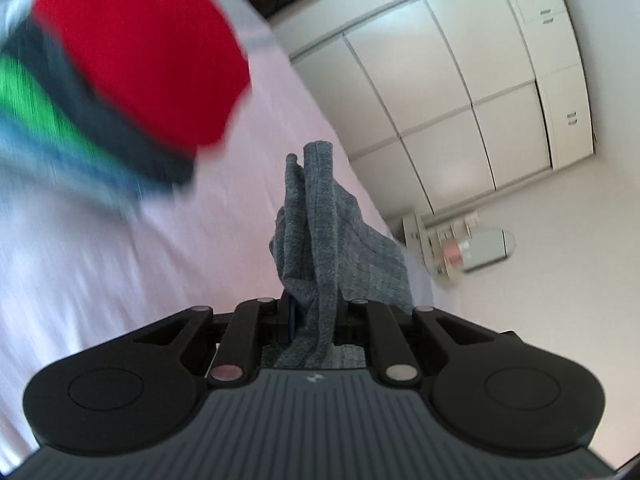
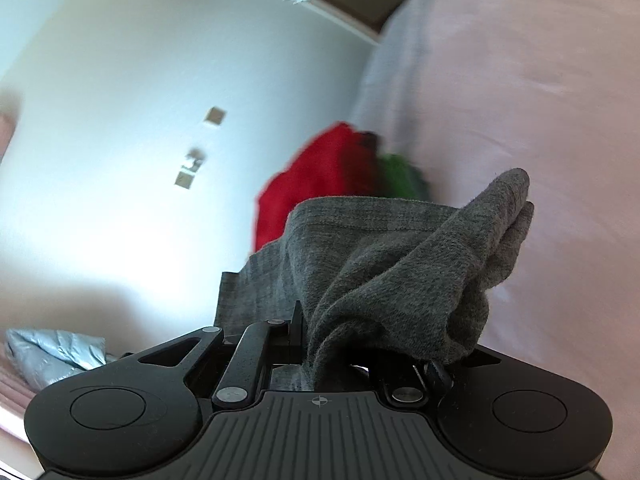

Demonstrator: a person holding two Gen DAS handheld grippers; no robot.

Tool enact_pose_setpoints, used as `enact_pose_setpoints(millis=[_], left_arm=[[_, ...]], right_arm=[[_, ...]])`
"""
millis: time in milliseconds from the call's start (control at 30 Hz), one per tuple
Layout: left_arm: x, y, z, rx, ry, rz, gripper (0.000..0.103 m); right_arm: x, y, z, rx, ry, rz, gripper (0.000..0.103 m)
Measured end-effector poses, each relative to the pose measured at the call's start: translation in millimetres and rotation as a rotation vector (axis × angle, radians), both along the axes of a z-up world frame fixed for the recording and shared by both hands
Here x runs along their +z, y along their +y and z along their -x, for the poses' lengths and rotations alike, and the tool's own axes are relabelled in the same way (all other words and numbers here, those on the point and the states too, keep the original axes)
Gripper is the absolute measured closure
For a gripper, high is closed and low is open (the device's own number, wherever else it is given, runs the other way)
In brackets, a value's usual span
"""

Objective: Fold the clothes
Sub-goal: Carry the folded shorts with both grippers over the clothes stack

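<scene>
Above a pale pink bedsheet (image 1: 120,264) bearing a stack of folded red, dark and green clothes (image 1: 132,60), a soft, limp grey knit garment (image 2: 384,264) hangs pinched between left gripper (image 1: 312,320) and right gripper (image 2: 320,344); hemmed edges likely grip best.

Blurred stacked clothes (image 1: 120,80) (red on top) run off frame.

Right gripper (image 2: 310,320): jaws clamped on bunched grey garment (image 2: 400,264). Behind it: red garment (image 2: 304,184), green garment (image 2: 400,172), pale pink bedsheet (image 2: 540,80).
</scene>
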State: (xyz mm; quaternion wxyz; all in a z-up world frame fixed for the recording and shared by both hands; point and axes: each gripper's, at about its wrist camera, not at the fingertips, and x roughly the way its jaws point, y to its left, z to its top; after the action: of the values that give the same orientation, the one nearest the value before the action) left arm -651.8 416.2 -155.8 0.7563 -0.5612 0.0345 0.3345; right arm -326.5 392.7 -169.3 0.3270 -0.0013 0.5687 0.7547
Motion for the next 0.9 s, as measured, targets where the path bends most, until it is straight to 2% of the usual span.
enact_pose_setpoints(millis=[200,333,500,767,833,867,900], left_arm=[[41,102,73,0.053,0.023,-0.078,0.092],[46,161,105,0.080,0.039,-0.080,0.092],[24,202,126,0.096,0.060,-0.043,0.092],[-12,230,151,0.130,0.095,-0.007,0.091],[-23,233,154,0.135,0.107,0.016,0.089],[-28,232,157,0.143,0.099,0.024,0.088],[-31,230,160,0.151,0.084,0.031,0.087]], right_arm=[[32,115,106,0.035,-0.054,-0.078,0.093],[33,174,156,0.051,-0.109,-0.089,0.093],[7,227,198,0.073,-0.166,-0.044,0.093],[-37,273,220,0.095,-0.218,-0.002,0.092],[-48,271,217,0.076,-0.245,0.021,0.059],[-50,271,213,0.037,-0.278,0.026,0.036],[-50,270,208,-0.003,-0.301,0.020,0.032]])
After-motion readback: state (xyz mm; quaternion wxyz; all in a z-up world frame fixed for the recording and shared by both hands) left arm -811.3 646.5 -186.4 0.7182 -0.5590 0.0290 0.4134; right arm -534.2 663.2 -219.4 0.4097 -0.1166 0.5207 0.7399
